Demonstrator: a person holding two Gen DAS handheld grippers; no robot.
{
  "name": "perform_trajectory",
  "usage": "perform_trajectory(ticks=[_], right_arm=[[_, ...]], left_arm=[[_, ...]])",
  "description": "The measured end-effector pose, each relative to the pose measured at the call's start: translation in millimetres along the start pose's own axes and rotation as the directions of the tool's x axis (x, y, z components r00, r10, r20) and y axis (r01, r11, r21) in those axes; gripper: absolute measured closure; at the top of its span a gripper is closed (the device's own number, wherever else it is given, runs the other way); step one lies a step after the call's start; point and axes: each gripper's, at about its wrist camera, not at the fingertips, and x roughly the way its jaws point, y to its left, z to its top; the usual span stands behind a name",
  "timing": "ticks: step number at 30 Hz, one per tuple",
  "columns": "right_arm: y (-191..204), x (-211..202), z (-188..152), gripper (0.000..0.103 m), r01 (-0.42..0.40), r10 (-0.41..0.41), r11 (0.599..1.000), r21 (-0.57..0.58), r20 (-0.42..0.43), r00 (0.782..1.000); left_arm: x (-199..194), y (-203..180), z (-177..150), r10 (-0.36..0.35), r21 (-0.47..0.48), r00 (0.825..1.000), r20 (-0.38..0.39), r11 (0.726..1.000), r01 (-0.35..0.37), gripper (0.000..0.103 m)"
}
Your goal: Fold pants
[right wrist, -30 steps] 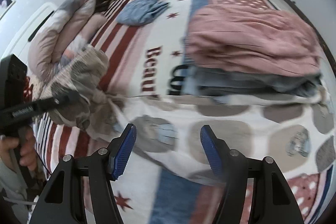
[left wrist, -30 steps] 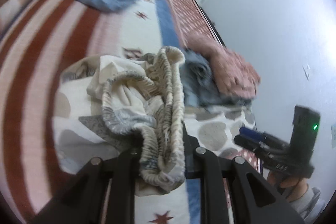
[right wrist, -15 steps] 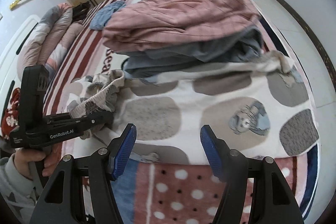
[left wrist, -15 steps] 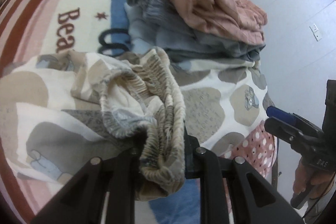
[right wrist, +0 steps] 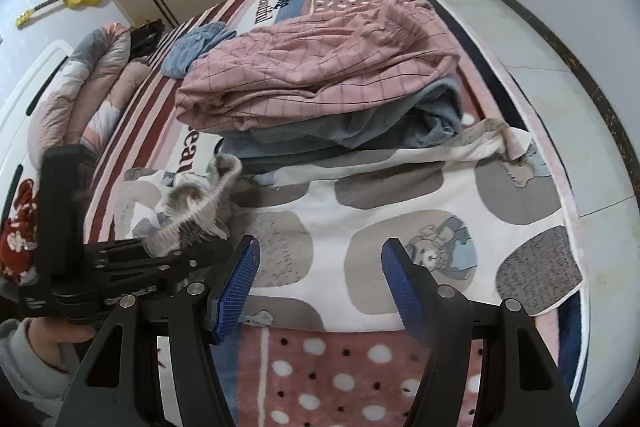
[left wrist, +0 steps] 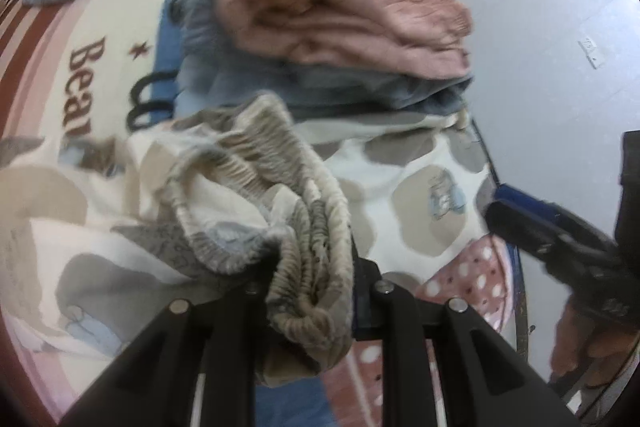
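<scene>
The pants [right wrist: 400,223] are white with grey and beige patches and bear pictures. They lie spread across the near end of the bed. My left gripper [left wrist: 308,267] is shut on their bunched elastic waistband [left wrist: 304,227] and holds it up off the bed; it also shows at the left of the right wrist view [right wrist: 176,239]. My right gripper [right wrist: 316,283] is open and empty, hovering above the pants near the bed's front edge. It shows at the right of the left wrist view [left wrist: 516,211].
A pile of pink checked cloth [right wrist: 320,71] on grey-blue garments [right wrist: 360,131] sits just behind the pants. A blue garment [right wrist: 196,47] lies farther back. A rolled duvet [right wrist: 80,95] is at the left. The bed's edge [right wrist: 568,203] and floor are at the right.
Both grippers have swung towards the foot of the bed. The left one carried the waistband along, and the pants now lie spread out beneath the right gripper.
</scene>
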Motion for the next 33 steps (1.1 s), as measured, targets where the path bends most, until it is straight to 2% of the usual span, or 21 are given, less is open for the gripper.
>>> perform_trajectory(ticks=[2, 6, 8, 9, 12, 14, 16, 17, 19, 21, 26, 28, 33], right_arm=[[-8.1, -1.2, -1.7, 0.044, 0.021, -0.021, 1.000, 0.015, -0.001, 1.000], [-27.5, -8.1, -4.1, 0.044, 0.064, -0.065, 0.996, 0.056, 0.012, 0.998], [-41.7, -9.1, -7.0, 0.044, 0.114, -0.115, 0.991, 0.075, 0.005, 0.993], [-50.4, -8.5, -9.4, 0.044, 0.142, -0.142, 0.986, 0.092, -0.003, 0.990], [-76.0, -6.8, -18.4, 0.041, 0.198, -0.197, 0.968, 0.153, -0.018, 0.980], [-97.0, -7.1, -29.0, 0.033, 0.232, -0.232, 0.947, 0.222, -0.027, 0.972], [-116.1, -11.5, -41.2, 0.030, 0.241, -0.244, 0.922, 0.303, -0.026, 0.969], [-124.4, -13.4, -47.5, 0.029, 0.241, -0.246, 0.910, 0.337, -0.028, 0.969], [-136.1, -15.8, -58.3, 0.028, 0.228, -0.234, 0.894, 0.385, -0.031, 0.972], [-146.8, -16.7, -67.4, 0.027, 0.192, -0.202, 0.884, 0.427, -0.023, 0.979], [-174.7, 0.0, -81.2, 0.027, 0.035, -0.065, 0.848, 0.528, 0.039, 0.997], [-183.1, 9.1, -82.6, 0.026, -0.026, -0.022, 0.828, 0.560, 0.079, 0.997], [-192.7, 18.7, -74.4, 0.026, -0.136, 0.047, 0.812, 0.567, 0.169, 0.984]], left_arm=[[0.6, -7.4, 2.8, -0.036, 0.001, 0.999, -0.001, 0.999, 0.036, 0.086], [10.6, -24.8, 4.6, -0.053, 0.022, 0.998, -0.017, 0.998, 0.054, 0.086], [18.4, -26.9, 3.9, -0.045, 0.029, 0.998, -0.043, 0.999, 0.046, 0.085], [23.3, -26.5, 2.9, -0.035, 0.030, 0.998, -0.052, 0.999, 0.037, 0.079], [40.4, -24.7, -0.8, -0.047, 0.015, 0.993, -0.107, 0.999, 0.048, 0.052], [42.2, -30.3, -3.6, -0.028, 0.045, 0.992, -0.125, 0.998, 0.034, 0.047], [34.7, -37.3, -5.8, -0.017, 0.077, 0.994, -0.111, 0.997, 0.026, 0.036], [27.2, -40.9, -6.6, -0.018, 0.085, 0.995, -0.098, 0.996, 0.027, 0.033], [12.4, -44.7, -6.9, -0.028, 0.087, 0.996, -0.079, 0.996, 0.035, 0.027], [-5.0, -49.7, -5.2, -0.033, 0.092, 0.997, -0.065, 0.995, 0.039, 0.027], [-48.2, -60.4, 5.7, -0.020, 0.100, 1.000, -0.003, 0.995, 0.020, 0.025], [-60.2, -62.8, 11.8, -0.013, 0.082, 1.000, 0.028, 0.997, 0.010, 0.021], [-59.6, -69.1, 20.5, 0.063, 0.079, 0.997, 0.049, 0.995, -0.067, 0.021]])
